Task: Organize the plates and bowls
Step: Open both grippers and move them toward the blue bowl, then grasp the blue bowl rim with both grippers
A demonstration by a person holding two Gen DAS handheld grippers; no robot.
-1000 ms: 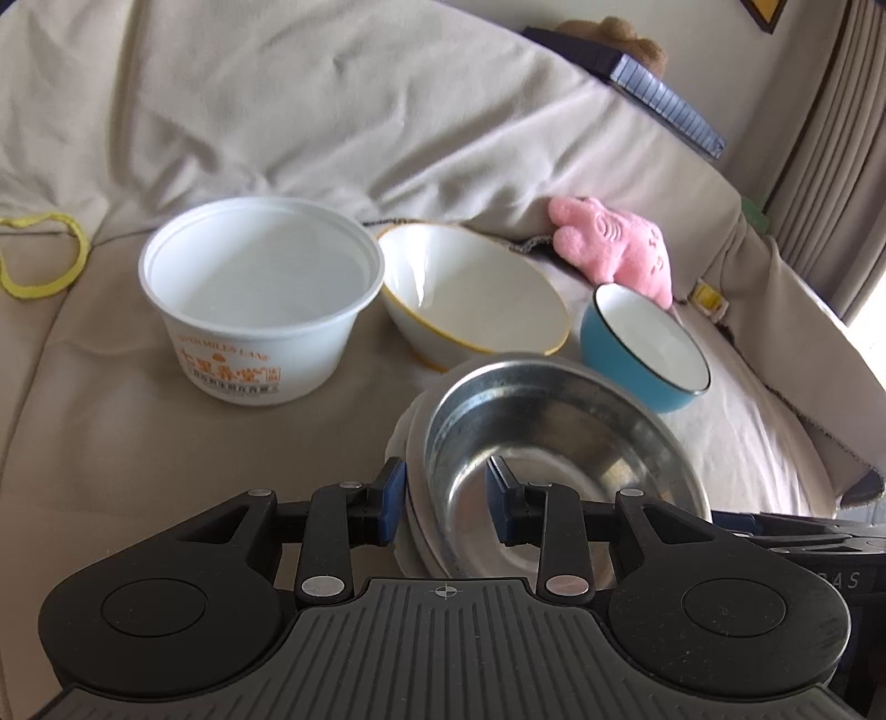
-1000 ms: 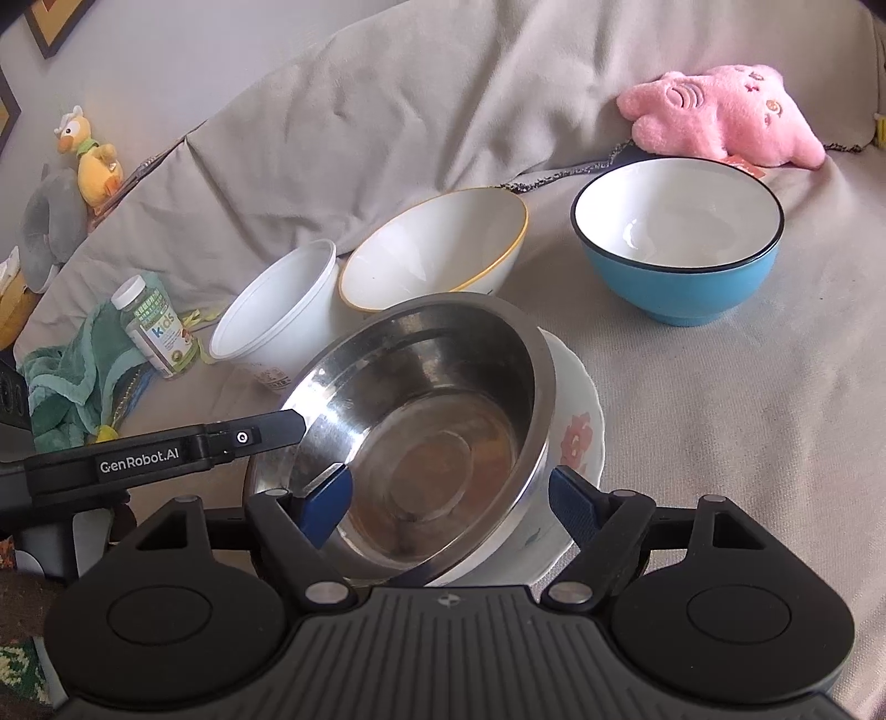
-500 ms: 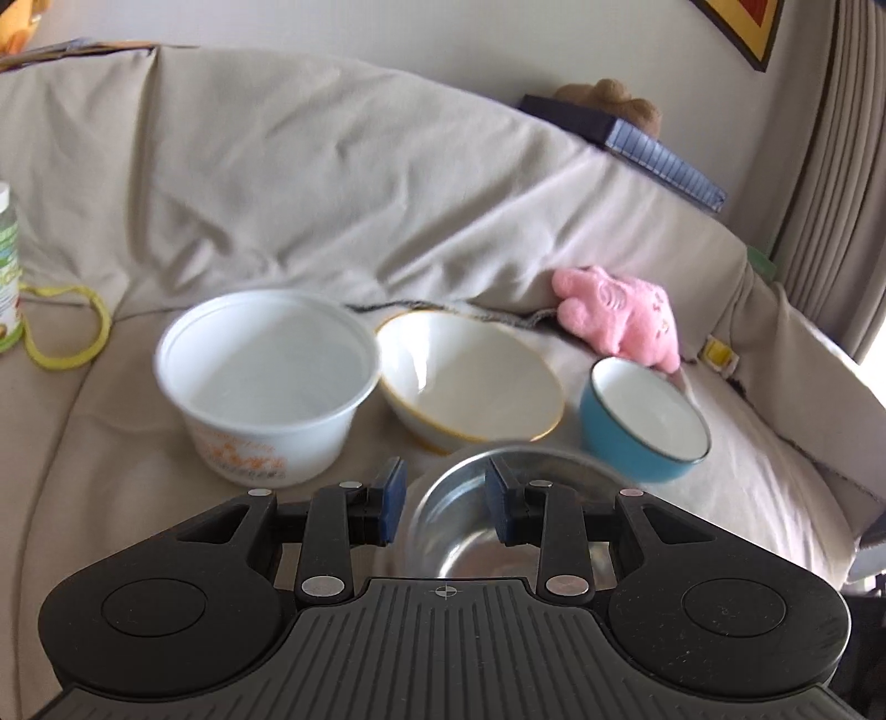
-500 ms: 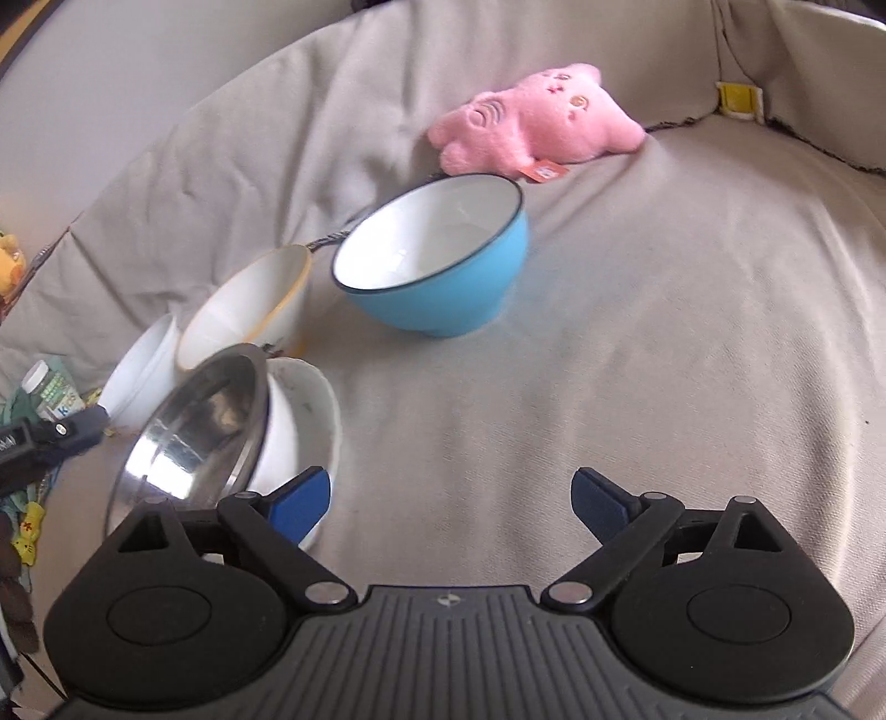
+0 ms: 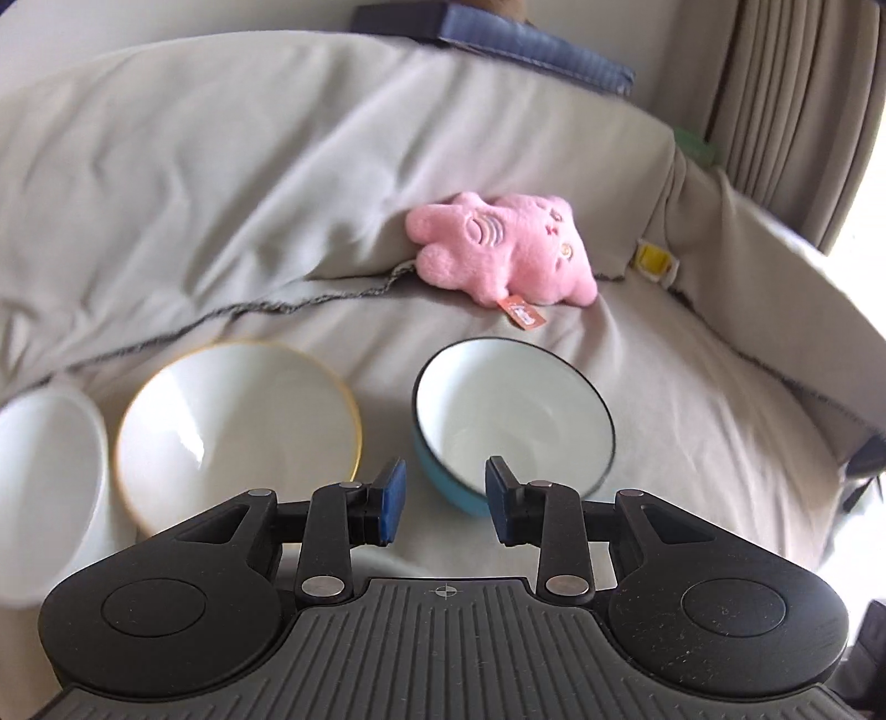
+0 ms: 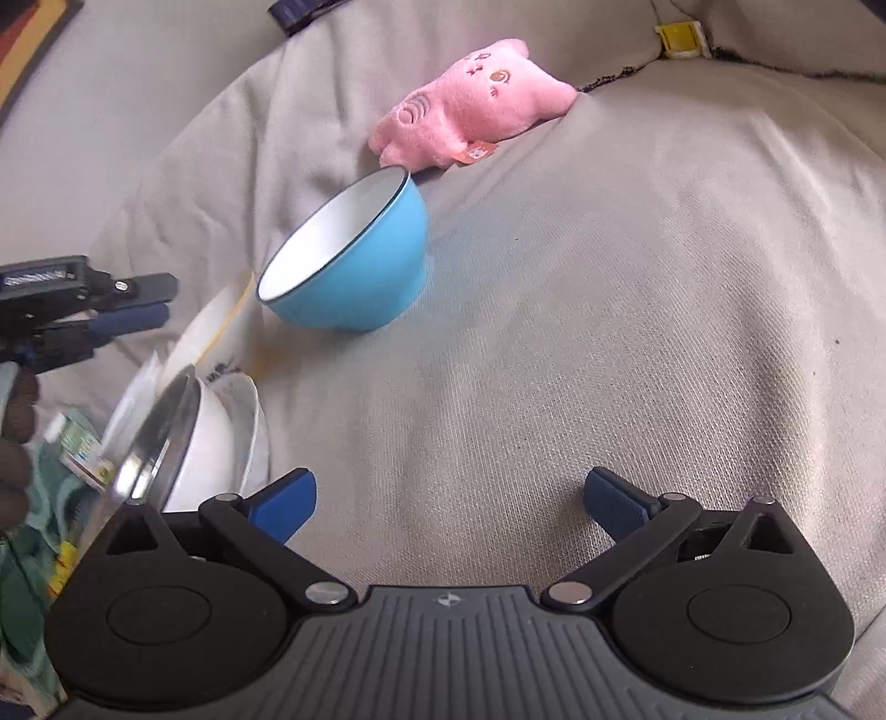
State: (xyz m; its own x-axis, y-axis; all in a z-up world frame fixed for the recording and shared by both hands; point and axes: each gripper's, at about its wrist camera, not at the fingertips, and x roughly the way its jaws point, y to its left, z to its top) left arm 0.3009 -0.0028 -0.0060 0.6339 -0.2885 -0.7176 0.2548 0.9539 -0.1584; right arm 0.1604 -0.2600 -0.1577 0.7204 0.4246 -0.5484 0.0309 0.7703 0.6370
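Observation:
A blue bowl [image 5: 515, 410] with a white inside sits on the sofa cover just beyond my left gripper [image 5: 446, 498]. That gripper stands partly open with nothing between its pads. Left of the blue bowl are a yellow-rimmed white bowl [image 5: 238, 426] and a white plastic tub [image 5: 44, 487]. My right gripper [image 6: 451, 498] hangs over bare sofa cloth, its jaws opening wide and empty. At its left a steel bowl [image 6: 155, 437] sits in a white bowl on a plate [image 6: 252, 421]. The blue bowl [image 6: 354, 266] lies farther back, with the left gripper [image 6: 158, 302] beside it.
A pink plush toy [image 5: 498, 249] lies against the sofa back behind the bowls. A dark book [image 5: 498, 39] rests on top of the backrest, with a curtain [image 5: 792, 99] at the right. Green cloth and a small bottle [image 6: 72, 448] lie at the far left.
My right gripper let go of the steel bowl stack, swung right over the sofa and opened wider. My left gripper moved from the steel bowl to just before the blue bowl.

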